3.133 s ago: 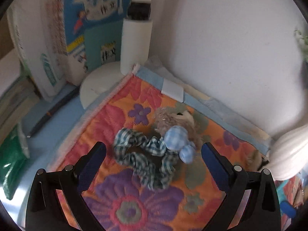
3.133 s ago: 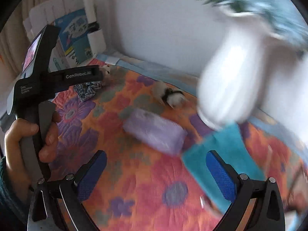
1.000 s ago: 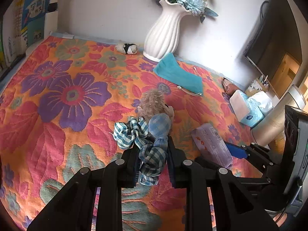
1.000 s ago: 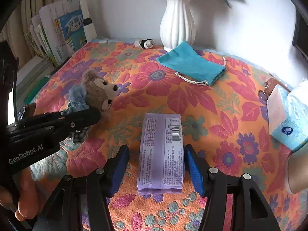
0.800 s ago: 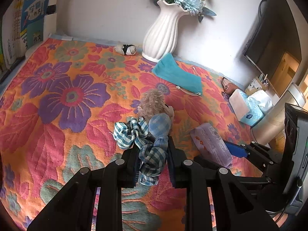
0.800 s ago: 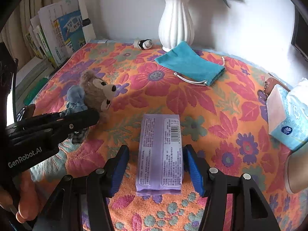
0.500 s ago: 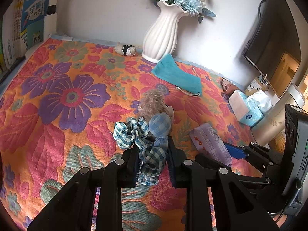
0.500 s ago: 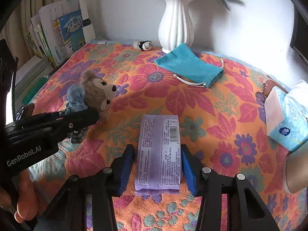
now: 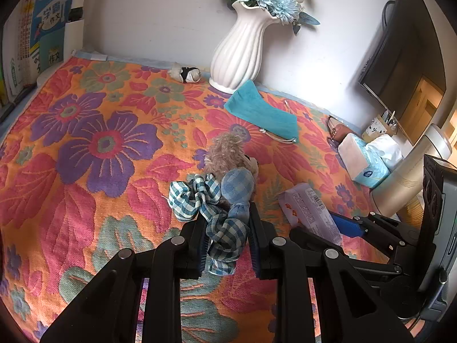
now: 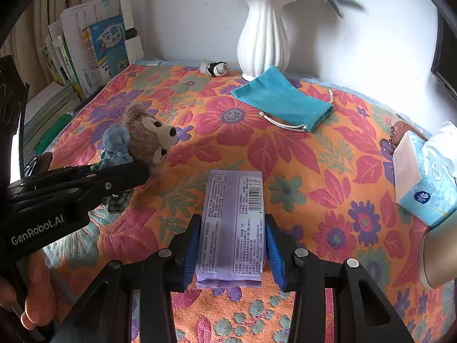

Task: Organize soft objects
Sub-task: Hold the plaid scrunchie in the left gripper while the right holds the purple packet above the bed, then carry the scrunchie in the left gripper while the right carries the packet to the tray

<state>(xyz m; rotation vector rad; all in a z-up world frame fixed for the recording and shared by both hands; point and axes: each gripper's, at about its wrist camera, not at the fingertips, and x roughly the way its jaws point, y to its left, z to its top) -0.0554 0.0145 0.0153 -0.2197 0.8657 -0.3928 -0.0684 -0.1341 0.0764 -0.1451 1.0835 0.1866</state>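
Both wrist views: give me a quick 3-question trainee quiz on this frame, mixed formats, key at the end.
1. True or false: the left tool is closed on the plush toy by its checked cloth end.
2. Multiple choice: the purple packet between the right tool fingers is A) standing upright, B) lying flat with its barcode side up, C) inside the teal pouch.
3. Fill in: the small black-and-white toy lies on the floral cloth next to the white ____.

Key: 1 true; 2 B; 3 vase.
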